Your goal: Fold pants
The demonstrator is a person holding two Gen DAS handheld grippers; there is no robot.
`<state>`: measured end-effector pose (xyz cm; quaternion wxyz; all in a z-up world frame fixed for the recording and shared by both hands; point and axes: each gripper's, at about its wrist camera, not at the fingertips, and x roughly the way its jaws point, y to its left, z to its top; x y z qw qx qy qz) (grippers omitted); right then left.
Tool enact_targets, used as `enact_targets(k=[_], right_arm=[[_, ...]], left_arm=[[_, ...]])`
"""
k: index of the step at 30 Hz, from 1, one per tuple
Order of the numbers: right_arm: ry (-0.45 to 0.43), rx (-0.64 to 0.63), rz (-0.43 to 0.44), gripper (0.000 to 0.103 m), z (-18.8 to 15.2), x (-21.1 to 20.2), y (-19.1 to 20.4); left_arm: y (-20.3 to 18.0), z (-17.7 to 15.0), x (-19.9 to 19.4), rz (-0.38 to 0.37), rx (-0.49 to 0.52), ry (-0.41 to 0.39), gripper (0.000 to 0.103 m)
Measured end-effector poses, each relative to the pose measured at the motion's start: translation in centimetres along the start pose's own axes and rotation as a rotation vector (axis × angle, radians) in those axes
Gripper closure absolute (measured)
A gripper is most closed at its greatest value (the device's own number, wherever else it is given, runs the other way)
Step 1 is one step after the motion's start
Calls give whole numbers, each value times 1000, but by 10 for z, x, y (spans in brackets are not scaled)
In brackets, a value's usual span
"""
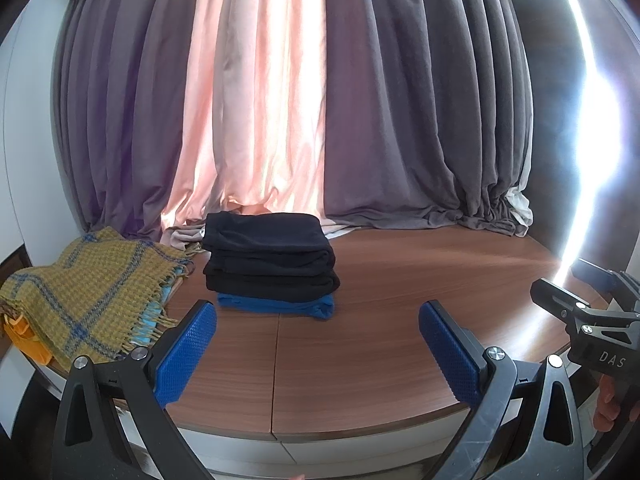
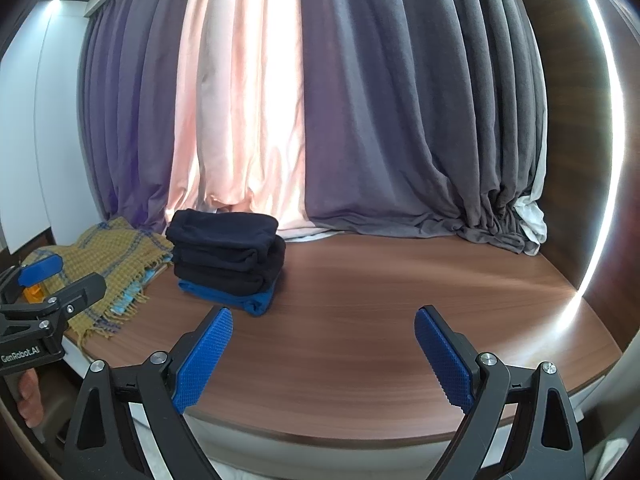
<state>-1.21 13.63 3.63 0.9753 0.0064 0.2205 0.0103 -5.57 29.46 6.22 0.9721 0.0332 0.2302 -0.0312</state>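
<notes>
wooden table (image 1: 400, 280) before grey and pink curtains (image 1: 280, 100). folded pants (image 1: 268, 256) stacked at its back left, dark pairs over a blue one, beside a yellow plaid blanket (image 1: 88, 292). left gripper (image 1: 318, 344) and right gripper (image 2: 323, 354) both spread wide, holding nothing, above the near edge.

The left gripper (image 1: 318, 344) hangs over the near edge of a brown wooden table (image 1: 400, 320) with its blue-padded jaws spread wide and nothing between them. Farther back lies a stack of folded pants (image 1: 270, 262), dark pairs on top of a blue one, with a yellow plaid scarf (image 1: 88, 300) just to its left. Grey and pink curtains (image 1: 280, 100) hang behind, and the right gripper (image 1: 592, 304) shows at the right edge.
</notes>
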Motion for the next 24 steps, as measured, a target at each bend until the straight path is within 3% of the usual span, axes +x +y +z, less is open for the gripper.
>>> enact_targets(k=[24], right_arm=[[-1,5,-4,10,4,1,-3]], left_arm=[[-4,3,0,22,-5,0,0]])
